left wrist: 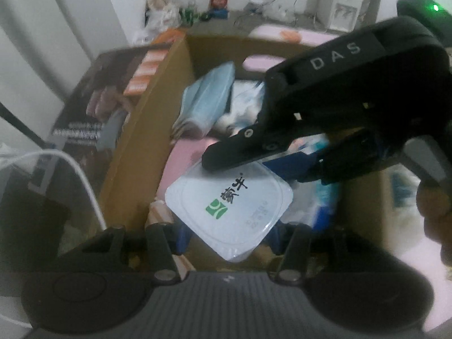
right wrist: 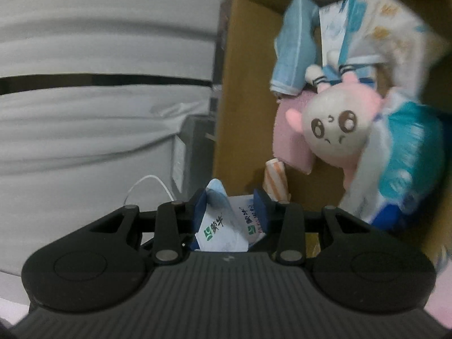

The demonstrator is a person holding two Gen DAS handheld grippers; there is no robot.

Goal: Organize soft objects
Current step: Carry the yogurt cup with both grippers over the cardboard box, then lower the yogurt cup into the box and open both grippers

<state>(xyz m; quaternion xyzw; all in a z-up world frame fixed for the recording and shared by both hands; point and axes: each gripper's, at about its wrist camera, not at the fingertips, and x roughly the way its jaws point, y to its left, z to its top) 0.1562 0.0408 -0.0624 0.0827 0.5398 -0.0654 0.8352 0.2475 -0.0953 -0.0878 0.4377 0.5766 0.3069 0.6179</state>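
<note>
My left gripper (left wrist: 228, 238) is shut on a white sealed yogurt cup (left wrist: 228, 197) with a green logo, held over a cardboard box (left wrist: 141, 130). My right gripper (left wrist: 282, 163) reaches in from the right just above the cup. It is shut on a crumpled blue-and-white milk pouch (right wrist: 223, 231), seen between its blue pads (right wrist: 261, 206) in the right wrist view, where the gripper (right wrist: 230, 212) points into the box (right wrist: 245, 56). Inside lie a round-faced plush doll (right wrist: 333, 132), a folded light-blue cloth (right wrist: 293, 50), a pink towel (right wrist: 288, 141) and blue tissue packs (right wrist: 406, 163).
A dark printed carton (left wrist: 93, 104) leans against the box's left side, with a white cable (left wrist: 82, 178) in front of it. A hand (left wrist: 435, 206) grips the right tool. White bedding (right wrist: 99, 113) fills the left of the right wrist view. An orange-striped packet (right wrist: 275, 180) stands in the box.
</note>
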